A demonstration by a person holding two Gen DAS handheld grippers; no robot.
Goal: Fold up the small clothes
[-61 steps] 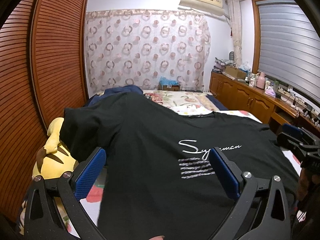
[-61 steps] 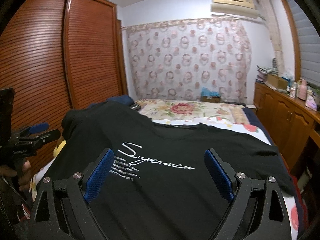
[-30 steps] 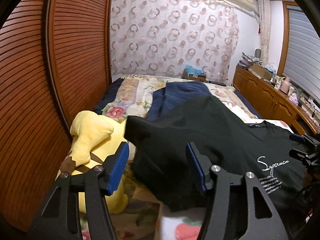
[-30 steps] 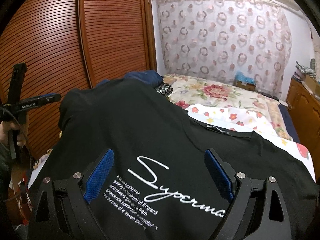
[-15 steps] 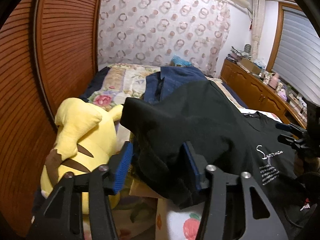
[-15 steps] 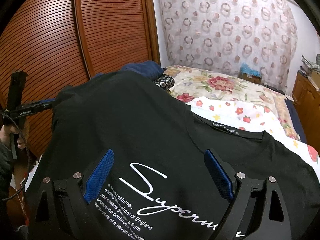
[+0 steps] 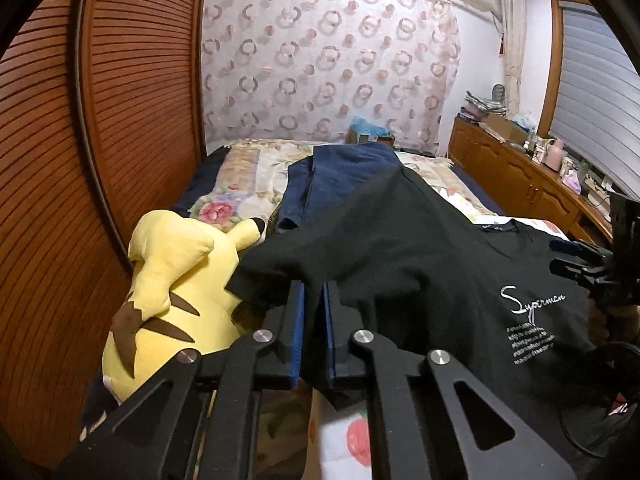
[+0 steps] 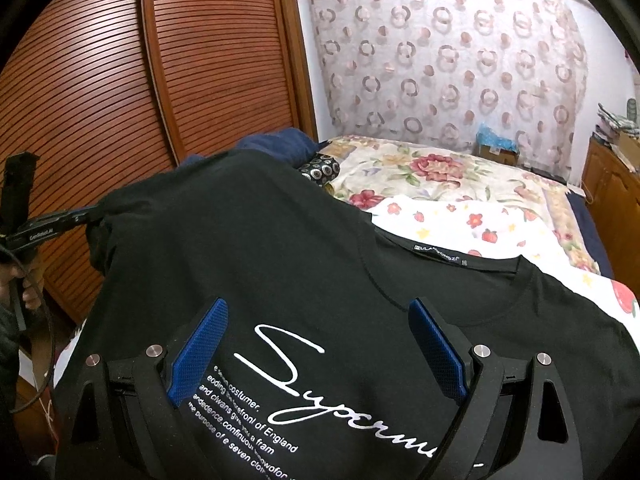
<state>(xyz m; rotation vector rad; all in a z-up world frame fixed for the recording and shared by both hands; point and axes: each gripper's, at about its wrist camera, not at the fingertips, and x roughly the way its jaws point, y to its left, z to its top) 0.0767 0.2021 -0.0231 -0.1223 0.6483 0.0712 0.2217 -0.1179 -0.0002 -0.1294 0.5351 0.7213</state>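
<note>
A black T-shirt (image 7: 400,248) with white "Superman" script lies spread over the bed, print up. My left gripper (image 7: 313,285) is at its sleeve end, jaws closing tight, and black fabric is pinched between the blue pads. In the right wrist view the same gripper (image 8: 76,216) grips the sleeve at the far left of the T-shirt (image 8: 260,240). My right gripper (image 8: 318,306) hovers open over the chest print, pads wide apart with nothing pressed between them. It also shows at the right edge of the left wrist view as the right gripper (image 7: 572,256).
A yellow plush toy (image 7: 172,264) lies left of the sleeve, against the slatted wooden wardrobe (image 7: 120,120). A navy garment (image 7: 344,176) sits behind the shirt on the floral quilt (image 8: 440,172). A wooden cabinet (image 7: 520,188) with clutter lines the right wall.
The left gripper swung left from the shirt's front to the sleeve end and its jaws came together on the fabric. The right gripper stayed open over the print.
</note>
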